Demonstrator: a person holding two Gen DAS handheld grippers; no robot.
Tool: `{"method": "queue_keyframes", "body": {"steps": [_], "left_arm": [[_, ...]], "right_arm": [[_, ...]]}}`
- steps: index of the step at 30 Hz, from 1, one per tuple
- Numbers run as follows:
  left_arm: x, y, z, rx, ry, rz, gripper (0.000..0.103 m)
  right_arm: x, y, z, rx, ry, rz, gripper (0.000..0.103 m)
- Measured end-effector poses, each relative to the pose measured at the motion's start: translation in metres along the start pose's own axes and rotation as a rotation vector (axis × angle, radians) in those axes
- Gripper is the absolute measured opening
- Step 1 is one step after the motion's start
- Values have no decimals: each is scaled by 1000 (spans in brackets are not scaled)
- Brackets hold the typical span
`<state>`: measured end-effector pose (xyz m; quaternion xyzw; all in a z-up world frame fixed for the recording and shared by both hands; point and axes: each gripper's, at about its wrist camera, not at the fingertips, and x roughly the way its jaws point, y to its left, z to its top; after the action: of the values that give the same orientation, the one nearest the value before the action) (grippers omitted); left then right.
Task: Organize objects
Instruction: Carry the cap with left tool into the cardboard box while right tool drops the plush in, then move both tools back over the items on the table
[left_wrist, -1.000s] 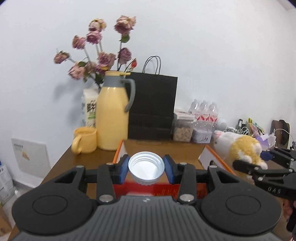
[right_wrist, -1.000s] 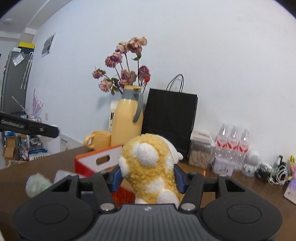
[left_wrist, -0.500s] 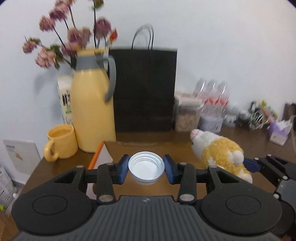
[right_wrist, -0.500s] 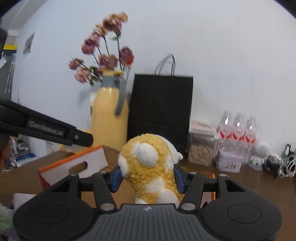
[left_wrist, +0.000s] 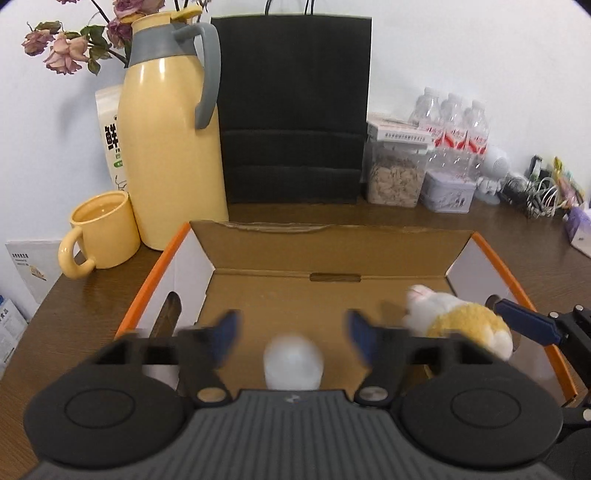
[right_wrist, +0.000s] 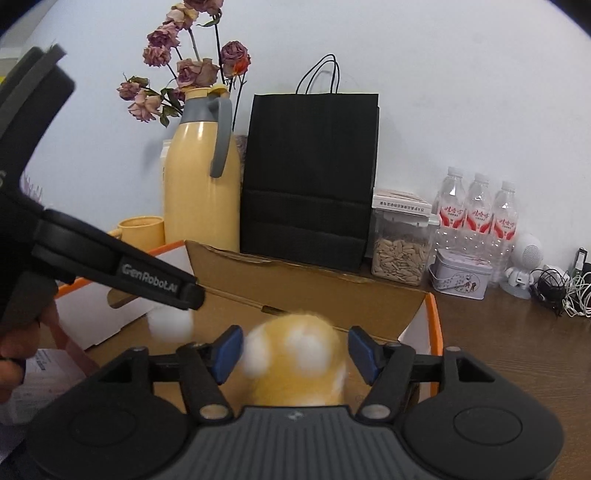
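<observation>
An open cardboard box (left_wrist: 332, 254) with orange edges lies in front of both grippers. My left gripper (left_wrist: 291, 334) is over the box, its jaws opening wide. A blurred white cup (left_wrist: 293, 363) sits between them, clear of both pads. My right gripper (right_wrist: 295, 349) hangs over the box's right side, its jaws opening. The yellow and white plush toy (right_wrist: 295, 363) is blurred between them, free of the pads. The plush toy (left_wrist: 461, 325) also shows at the box's right end in the left wrist view, and the white cup (right_wrist: 171, 325) under the left finger in the right wrist view.
Behind the box stand a yellow thermos jug (left_wrist: 171, 140), a yellow mug (left_wrist: 101, 236), a black paper bag (left_wrist: 295, 110), a seed jar (left_wrist: 397, 173), a tin (left_wrist: 448, 194) and water bottles (left_wrist: 456, 125). Cables (right_wrist: 561, 288) lie at the far right of the wooden table (right_wrist: 517, 350).
Both grippers came forward and down over the box. The left jaws let go of the white cup and the right jaws let go of the plush toy; both objects are dropping, blurred.
</observation>
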<state>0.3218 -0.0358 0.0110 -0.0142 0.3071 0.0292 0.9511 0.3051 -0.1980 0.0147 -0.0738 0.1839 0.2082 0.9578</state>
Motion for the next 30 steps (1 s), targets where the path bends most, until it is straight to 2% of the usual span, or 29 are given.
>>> {"method": "queue_keyframes", "body": {"steps": [1,2,13,18,24,30], "left_arm": [[-3,0,-1,-3,-22,9,103],[-6,0,-3,-6,-48,23,103],[-29,12,-2,-49,-93,29,103],[-67,21,-9,-60,-165,-10,103],[-119,35,-25,-65,-276,-12,103],[-160,49,-56,-79,-290,-39,103]], "right_arm": [[-1,0,0,5,-7,3,101],[-2,-1,0,10,-9,5,103],[-18,-5,6,52,-58,-19,103],[-53,-3,13,41,-123,-16,103],[-105,7,13,9,-175,6,103],[-148,21,-3,-11,-155,24,103]]}}
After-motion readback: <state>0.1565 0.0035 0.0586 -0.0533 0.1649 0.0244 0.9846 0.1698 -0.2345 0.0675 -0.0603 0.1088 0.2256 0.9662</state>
